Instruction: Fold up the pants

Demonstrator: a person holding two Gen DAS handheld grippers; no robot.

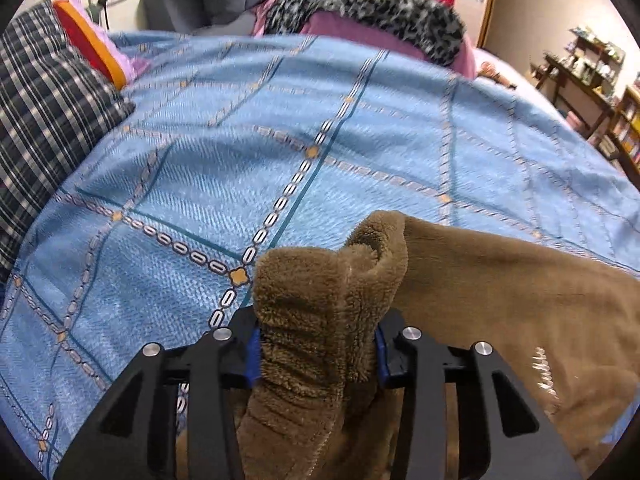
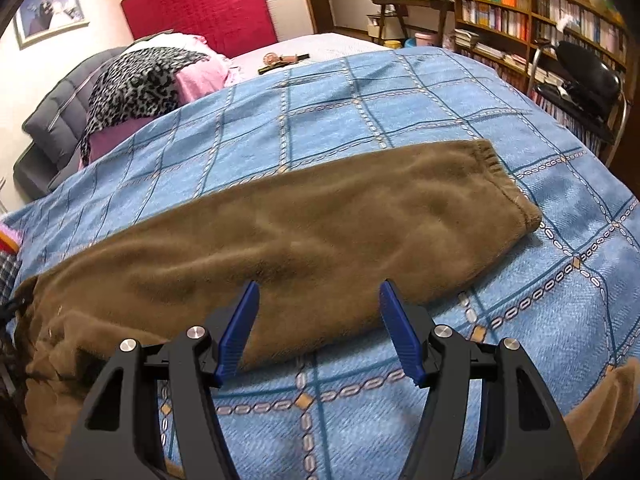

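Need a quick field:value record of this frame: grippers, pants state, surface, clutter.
left gripper: shut on brown fleece pants, bunched fabric between the jaws
right gripper: open, empty, hovering at near edge of the leg
pants state: one leg laid flat across the bed, elastic cuff to the right
surface: blue patterned bedspread
clutter: leopard-print garment at far side, plaid pillow at left
fold status: not yet folded
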